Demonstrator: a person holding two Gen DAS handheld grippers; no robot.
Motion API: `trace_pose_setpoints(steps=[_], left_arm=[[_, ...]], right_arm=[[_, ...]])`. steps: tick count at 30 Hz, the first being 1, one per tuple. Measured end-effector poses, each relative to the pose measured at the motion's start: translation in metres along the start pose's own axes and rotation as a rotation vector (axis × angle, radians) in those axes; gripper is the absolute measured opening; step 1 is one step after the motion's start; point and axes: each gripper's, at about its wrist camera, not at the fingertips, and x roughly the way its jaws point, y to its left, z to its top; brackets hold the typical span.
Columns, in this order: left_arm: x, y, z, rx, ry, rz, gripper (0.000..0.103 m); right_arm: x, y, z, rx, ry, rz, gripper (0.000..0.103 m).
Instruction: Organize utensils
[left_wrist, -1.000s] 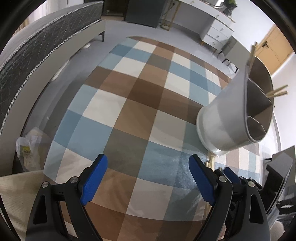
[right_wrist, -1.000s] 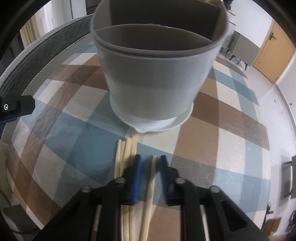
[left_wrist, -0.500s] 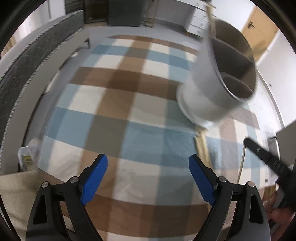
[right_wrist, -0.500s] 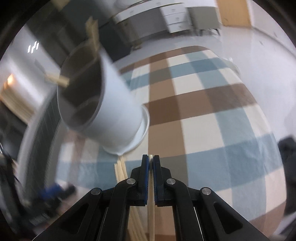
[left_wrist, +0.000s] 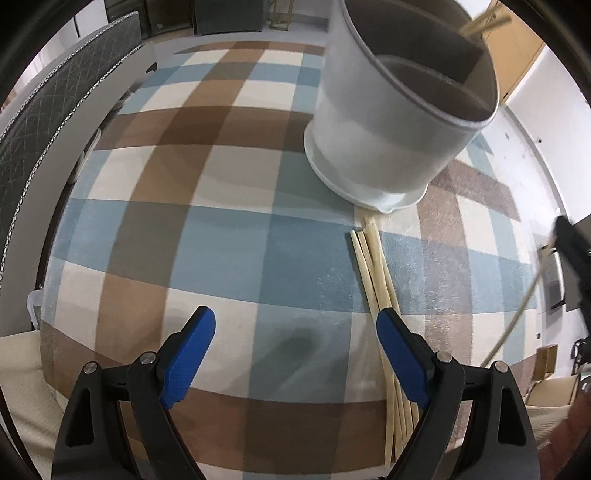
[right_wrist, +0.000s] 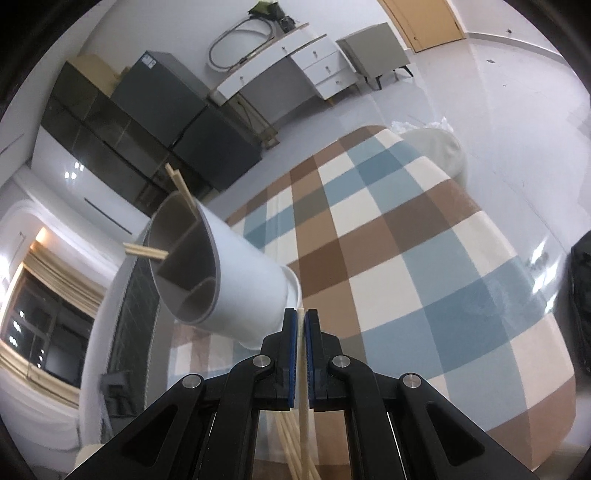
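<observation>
Right claw (right_wrist: 300, 354) is clamping one chopstick (right_wrist: 303, 424) near its tip; it's risking pivoting and missing the holder (right_wrist: 236, 280). Left claw (left_wrist: 295, 354) is gaping empty.

No text, label, brand or number can be read in either view; a pale sticker on the dark cabinet (right_wrist: 149, 61) is too small to read.

left gripper (left_wrist: 295, 347): black arms, blue ribbed pads, silver screws | right gripper (right_wrist: 301, 350): same
</observation>
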Motion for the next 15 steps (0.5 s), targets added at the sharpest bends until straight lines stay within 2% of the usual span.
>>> trace_pose_setpoints(steps=[3,15], left_arm=[[0.008,-0.004,0.000,-0.003,0.017,0.030,0.086],[0.022,-0.015,0.007,-0.005,0.067,0.058,0.086]], right_arm=[[-0.003,-0.005,0.003,0.012,-0.011,-0.004,0.003],[-0.010,0.012,0.004,-0.082,-0.046,0.007,0.003]])
